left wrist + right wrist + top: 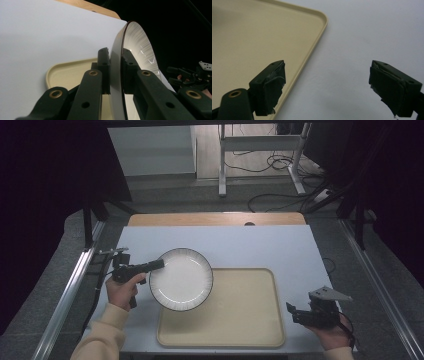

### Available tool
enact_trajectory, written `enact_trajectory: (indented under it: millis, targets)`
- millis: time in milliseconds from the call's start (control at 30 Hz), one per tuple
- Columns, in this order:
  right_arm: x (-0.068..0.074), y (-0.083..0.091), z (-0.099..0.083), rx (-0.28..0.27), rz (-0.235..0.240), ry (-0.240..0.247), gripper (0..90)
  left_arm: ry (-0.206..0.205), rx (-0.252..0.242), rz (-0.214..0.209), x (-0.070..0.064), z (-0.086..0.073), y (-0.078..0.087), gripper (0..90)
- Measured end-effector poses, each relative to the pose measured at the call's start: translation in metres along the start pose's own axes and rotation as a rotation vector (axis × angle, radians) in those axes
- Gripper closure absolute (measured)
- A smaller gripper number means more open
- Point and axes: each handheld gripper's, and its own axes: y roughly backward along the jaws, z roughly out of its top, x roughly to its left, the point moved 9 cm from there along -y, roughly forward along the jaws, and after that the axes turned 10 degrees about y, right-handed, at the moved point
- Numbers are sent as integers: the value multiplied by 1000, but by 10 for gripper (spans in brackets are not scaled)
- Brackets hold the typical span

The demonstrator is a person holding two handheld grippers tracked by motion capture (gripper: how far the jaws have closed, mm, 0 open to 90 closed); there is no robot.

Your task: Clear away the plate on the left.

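The table [280, 245] carries a pale grey-white surface, with a wooden strip exposed along its far edge. On the near half lies a beige rectangular tray [245, 320] with rounded corners and a raised lip. A white plate [181, 279] with a dark rim overlaps the tray's far left corner, partly above the tray and partly above the bare table surface.

The high view shows the left tool [156, 265] meeting the plate's left rim. The left gripper view adds the grip detail: the left tool [115, 75] is clamped on the plate [140, 45], one jaw against the underside and one against the inner face, with the plate seen edge-on and the tray [67, 72] behind it.

The right tool [294, 313] sits at the tray's near right corner. The right gripper view shows the right tool [327, 87] spread wide and holding nothing, its jaws straddling the tray's [262, 37] lip and the table [367, 32].
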Motion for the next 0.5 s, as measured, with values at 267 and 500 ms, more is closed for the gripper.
enact_trajectory:
  millis: [267,500]
  targets:
    - [1,-1,0,2,1,0,145,11,21,-18,-4,-5,-11,811]
    - [1,-1,0,4,3,-1,145,-5,35,-29,-12,-7,-21,811]
